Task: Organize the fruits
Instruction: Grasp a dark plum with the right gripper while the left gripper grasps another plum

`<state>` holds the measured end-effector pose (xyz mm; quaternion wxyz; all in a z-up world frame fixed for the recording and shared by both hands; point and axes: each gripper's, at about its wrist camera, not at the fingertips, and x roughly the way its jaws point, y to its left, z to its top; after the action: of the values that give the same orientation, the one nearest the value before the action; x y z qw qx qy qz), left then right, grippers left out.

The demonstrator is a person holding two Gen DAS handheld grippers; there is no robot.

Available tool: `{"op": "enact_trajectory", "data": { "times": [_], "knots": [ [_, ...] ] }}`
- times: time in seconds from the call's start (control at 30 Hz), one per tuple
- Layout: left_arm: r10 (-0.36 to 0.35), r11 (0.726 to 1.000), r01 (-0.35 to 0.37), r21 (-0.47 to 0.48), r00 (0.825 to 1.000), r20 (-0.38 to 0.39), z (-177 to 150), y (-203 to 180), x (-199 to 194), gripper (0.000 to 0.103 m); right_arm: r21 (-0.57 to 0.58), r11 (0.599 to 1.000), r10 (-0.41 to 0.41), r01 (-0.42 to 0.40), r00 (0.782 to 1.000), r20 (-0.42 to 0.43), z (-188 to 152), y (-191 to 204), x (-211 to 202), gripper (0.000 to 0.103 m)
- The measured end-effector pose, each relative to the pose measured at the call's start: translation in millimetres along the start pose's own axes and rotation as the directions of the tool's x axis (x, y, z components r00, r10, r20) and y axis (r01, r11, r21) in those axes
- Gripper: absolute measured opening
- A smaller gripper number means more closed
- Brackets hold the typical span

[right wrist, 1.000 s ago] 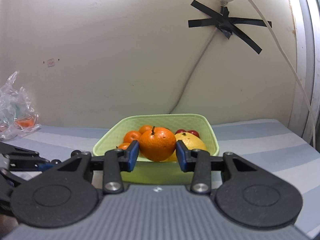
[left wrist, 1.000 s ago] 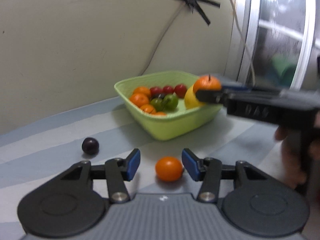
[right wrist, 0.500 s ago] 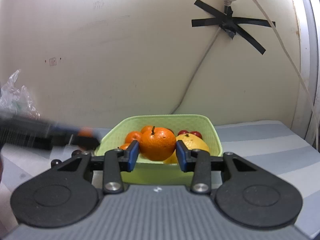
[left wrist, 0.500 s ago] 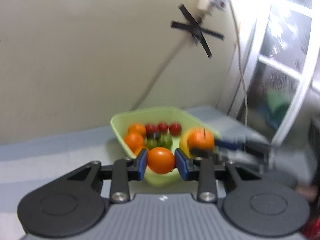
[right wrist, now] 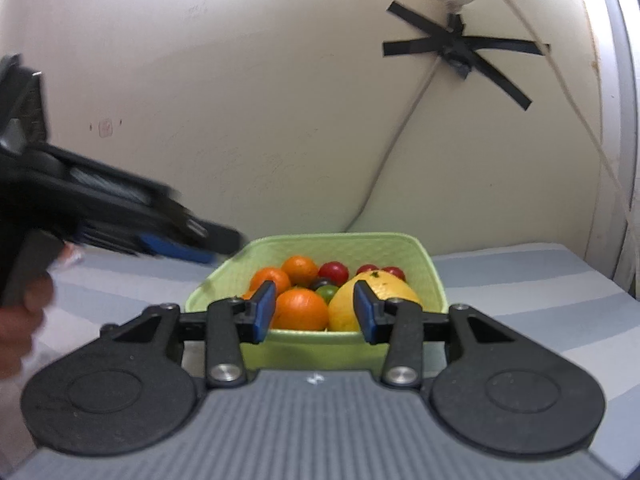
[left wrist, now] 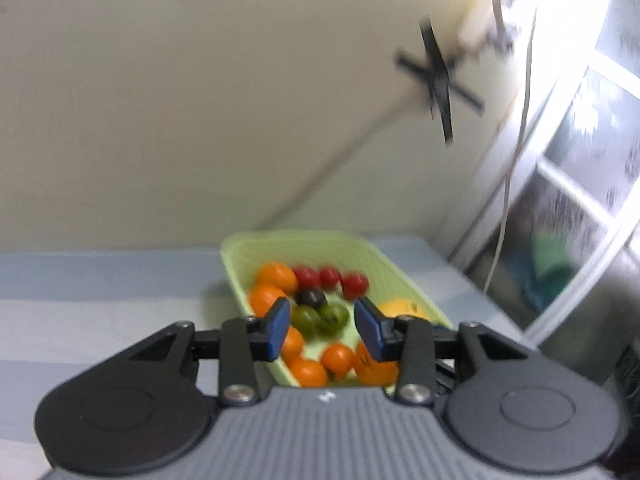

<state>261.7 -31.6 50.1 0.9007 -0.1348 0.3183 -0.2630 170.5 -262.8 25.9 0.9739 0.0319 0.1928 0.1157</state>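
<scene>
Both grippers let go since 0.5 s ago: left gripper (left wrist: pixel 322 328) now agape, empty, its orange gone; right gripper (right wrist: pixel 315 312) too, big orange (right wrist: pixel 301 309) now in the green basket (right wrist: pixel 434 276) w/ lemon (right wrist: pixel 372 300), tomatoes, on striped tabletop (right wrist: pixel 520 288).

Empty, spread right tool (right wrist: pixel 314 312) before fruit-filled basket (right wrist: pixel 434 280)

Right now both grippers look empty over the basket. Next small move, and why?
Probably pull the left gripper back out of the light green plastic basket. Its blue-padded jaws stand open and empty above the small orange and green fruits; the right gripper is open too, with the big orange tangerine resting inside. No loose fruit shows in either view.
</scene>
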Motion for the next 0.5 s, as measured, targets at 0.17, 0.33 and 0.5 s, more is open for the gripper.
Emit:
{"op": "enact_trajectory", "data": {
  "times": [0.17,0.33,0.5],
  "knots": [
    [0.111,0.993,-0.108,-0.046,0.992,0.059,1,38,-52,0.038,0.034,0.994,0.098,-0.099,0.995,0.028,8,11,-19,0.045],
    [0.152,0.986,-0.153,-0.06,0.988,-0.023,-23,62,-64,0.038,-0.033,0.963,0.262,-0.266,0.961,-0.092,4,63,-14,0.045],
    [0.211,0.977,-0.211,0.01,0.977,-0.02,-68,60,-77,0.045,-0.063,0.957,0.27,-0.284,0.947,-0.175,2,95,18,0.044]
  ]
}}
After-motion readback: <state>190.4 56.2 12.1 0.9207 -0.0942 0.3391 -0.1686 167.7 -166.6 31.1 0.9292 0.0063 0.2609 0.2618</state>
